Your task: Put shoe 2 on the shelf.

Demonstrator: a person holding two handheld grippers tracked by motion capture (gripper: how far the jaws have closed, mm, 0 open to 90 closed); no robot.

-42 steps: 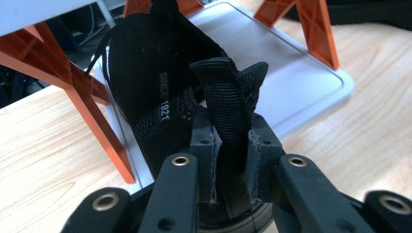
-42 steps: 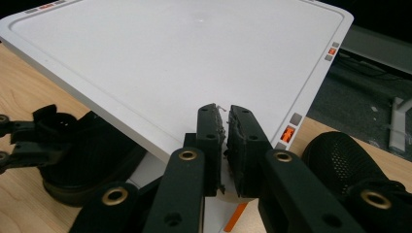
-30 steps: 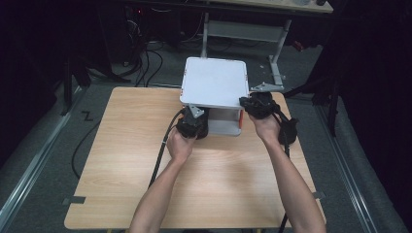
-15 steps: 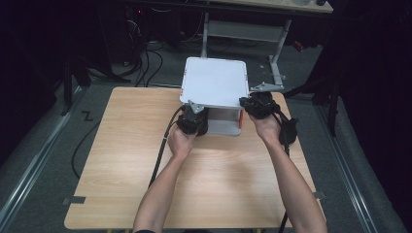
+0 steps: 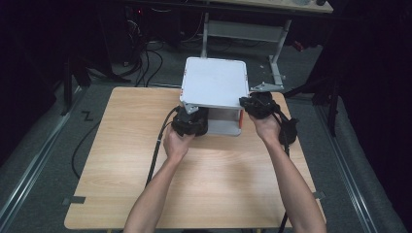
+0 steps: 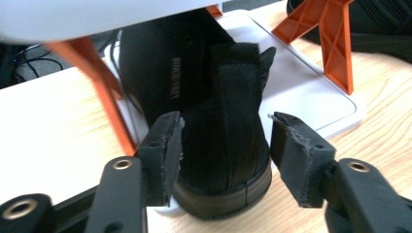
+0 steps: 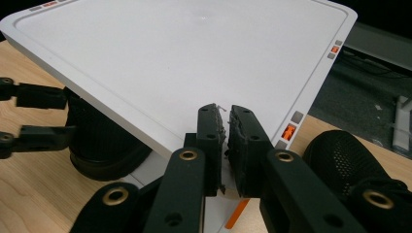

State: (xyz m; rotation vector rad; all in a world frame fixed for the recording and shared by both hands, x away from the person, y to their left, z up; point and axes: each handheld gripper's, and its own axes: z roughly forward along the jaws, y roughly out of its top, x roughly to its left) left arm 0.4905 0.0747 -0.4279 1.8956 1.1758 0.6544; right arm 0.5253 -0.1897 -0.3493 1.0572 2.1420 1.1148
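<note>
On the wooden table (image 5: 204, 189) stands a small white two-level rack (image 5: 214, 82) with orange legs (image 6: 335, 41), set toward the far edge in the high view. A black shoe (image 6: 218, 141) sits on the rack's lower shelf (image 6: 301, 92), under the white top shelf, its heel end facing the person and hanging over the near lip of the shelf. The left gripper (image 5: 190, 121) is at the front of the rack, at the rack's left half, with the person's left hand (image 5: 176, 144) behind it. In the left gripper view its jaws stand on either side of the shoe's heel; they have just been opening, and a gap shows between each pad and the shoe, so the shoe lies between them without being clamped. The right gripper (image 7: 224, 127) is at the right front corner of the rack, held by the right hand (image 5: 266, 127). In the right gripper view its jaws are pressed together with almost no gap, their tips over the edge of the white top shelf (image 7: 184, 58); whether they pinch that edge I cannot tell. From the right gripper view the left gripper's jaws (image 7: 34, 116) also show at the left, beside the dark shoe under the shelf.
</note>
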